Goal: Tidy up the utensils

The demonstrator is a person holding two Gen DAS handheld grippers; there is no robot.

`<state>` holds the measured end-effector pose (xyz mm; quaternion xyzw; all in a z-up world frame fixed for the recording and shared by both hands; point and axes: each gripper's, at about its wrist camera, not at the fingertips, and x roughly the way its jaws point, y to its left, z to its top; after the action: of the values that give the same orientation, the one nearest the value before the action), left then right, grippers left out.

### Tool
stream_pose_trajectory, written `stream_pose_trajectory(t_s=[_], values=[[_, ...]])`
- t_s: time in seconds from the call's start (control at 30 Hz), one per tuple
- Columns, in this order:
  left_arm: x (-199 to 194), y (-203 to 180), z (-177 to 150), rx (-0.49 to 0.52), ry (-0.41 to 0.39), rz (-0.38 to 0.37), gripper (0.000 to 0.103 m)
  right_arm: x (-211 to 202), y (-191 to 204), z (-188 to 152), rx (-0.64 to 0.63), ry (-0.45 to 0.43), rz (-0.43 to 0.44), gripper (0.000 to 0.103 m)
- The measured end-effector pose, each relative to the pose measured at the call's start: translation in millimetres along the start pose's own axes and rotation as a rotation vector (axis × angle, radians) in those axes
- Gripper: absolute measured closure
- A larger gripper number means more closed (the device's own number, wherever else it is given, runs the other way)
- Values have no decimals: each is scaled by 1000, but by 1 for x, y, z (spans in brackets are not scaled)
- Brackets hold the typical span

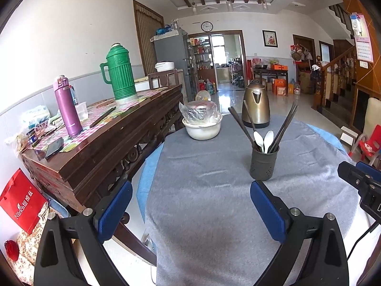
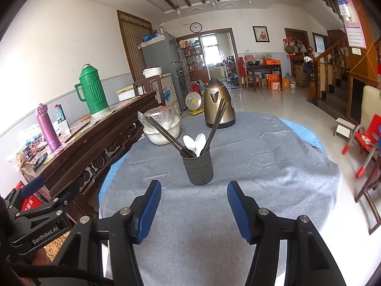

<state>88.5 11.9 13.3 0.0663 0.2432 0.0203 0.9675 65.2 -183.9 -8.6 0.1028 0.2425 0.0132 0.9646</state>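
The dark utensil cup point(image 2: 199, 168) stands upright on the grey cloth point(image 2: 262, 162) of the worktop, w/ two white spoons point(image 2: 195, 143) & dark chopsticks point(image 2: 215, 125) sticking out. Behind the cup: a gold kettle point(image 2: 218, 104) & a white bowl point(image 2: 164, 133). Nearer than the cup, the right gripper point(image 2: 194, 194) & left gripper point(image 1: 190, 191) both have fingers apart, nothing in them.

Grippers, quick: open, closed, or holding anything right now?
Left gripper: open, holding nothing.
Right gripper: open, holding nothing.
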Motion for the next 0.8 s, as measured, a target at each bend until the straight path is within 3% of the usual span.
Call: stream_pose_trajectory(t_s=[0.8], values=[[3, 14, -3, -36, 10, 18, 4, 1, 17, -7, -25, 4, 10, 42]])
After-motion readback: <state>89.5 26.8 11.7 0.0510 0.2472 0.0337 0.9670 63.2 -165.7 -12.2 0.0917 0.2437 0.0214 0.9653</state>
